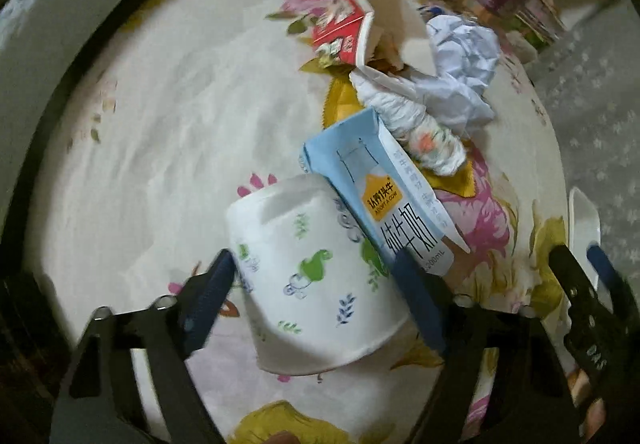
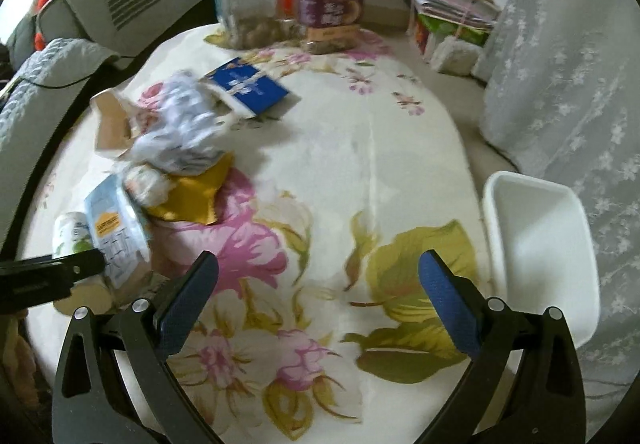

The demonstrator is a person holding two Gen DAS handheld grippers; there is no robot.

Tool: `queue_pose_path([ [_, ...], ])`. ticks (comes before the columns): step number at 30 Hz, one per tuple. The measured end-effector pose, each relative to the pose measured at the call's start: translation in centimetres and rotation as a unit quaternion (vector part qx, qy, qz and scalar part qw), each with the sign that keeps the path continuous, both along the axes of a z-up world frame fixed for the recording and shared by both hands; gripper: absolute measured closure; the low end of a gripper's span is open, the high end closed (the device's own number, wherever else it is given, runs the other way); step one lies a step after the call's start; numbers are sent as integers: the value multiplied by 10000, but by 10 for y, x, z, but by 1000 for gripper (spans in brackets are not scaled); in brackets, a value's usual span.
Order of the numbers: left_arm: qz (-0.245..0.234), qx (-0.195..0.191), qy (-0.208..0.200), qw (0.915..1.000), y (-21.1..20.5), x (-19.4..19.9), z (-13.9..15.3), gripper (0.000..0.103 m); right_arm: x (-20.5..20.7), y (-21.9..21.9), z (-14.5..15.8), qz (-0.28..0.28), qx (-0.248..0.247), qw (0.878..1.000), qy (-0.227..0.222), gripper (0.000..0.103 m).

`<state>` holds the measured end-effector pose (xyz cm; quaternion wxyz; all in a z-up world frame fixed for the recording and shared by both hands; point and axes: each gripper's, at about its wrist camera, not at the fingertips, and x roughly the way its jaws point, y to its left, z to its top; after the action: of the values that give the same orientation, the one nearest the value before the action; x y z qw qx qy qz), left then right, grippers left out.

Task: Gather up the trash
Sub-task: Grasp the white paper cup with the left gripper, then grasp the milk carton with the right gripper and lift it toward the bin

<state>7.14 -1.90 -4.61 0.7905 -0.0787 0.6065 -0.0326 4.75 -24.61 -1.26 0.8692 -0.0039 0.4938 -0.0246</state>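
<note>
The left tongs (image 1: 320,284) reach down around a paper cup (image 1: 316,276) lying on its side on the worktop (image 1: 180,104). The blue pads sit at its sides, but I cannot tell if they squeeze yet. The right tongs (image 2: 320,300) hang open and empty, near the white bin (image 2: 540,244) for trash.

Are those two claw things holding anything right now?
Left gripper has its jaws around the paper cup, at its sides; a firm grip cannot be told. Right gripper holds nothing.
</note>
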Motion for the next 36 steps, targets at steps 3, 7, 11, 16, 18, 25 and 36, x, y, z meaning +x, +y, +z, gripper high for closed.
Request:
queue_pose_path([
  [3,-228,122,-167,9995,4,-4,11,35,2,12,-1,270,42,9996,29,7],
  [7,-361,412,-455,9975,15,-7,29,36,5,39,-6,811,162,9965,147,7],
  [11,-417,996,-872,9903,31,-8,42,35,7,69,-10,1289,152,9914,193,7],
  [16,-203,1240,-1126,9857,50,-10,46,35,15,102,-17,1655,59,9859,237,7],
  [18,-107,1238,-1116,9860,58,-8,45,35,19,113,-22,1784,59,9835,294,7],
  [25,72,1163,-1089,9872,75,-10,40,35,31,145,-42,2025,-172,9783,395,23],
  [36,77,1402,-1856,9726,64,-19,62,35,24,145,-8,1836,382,9821,-191,44],
])
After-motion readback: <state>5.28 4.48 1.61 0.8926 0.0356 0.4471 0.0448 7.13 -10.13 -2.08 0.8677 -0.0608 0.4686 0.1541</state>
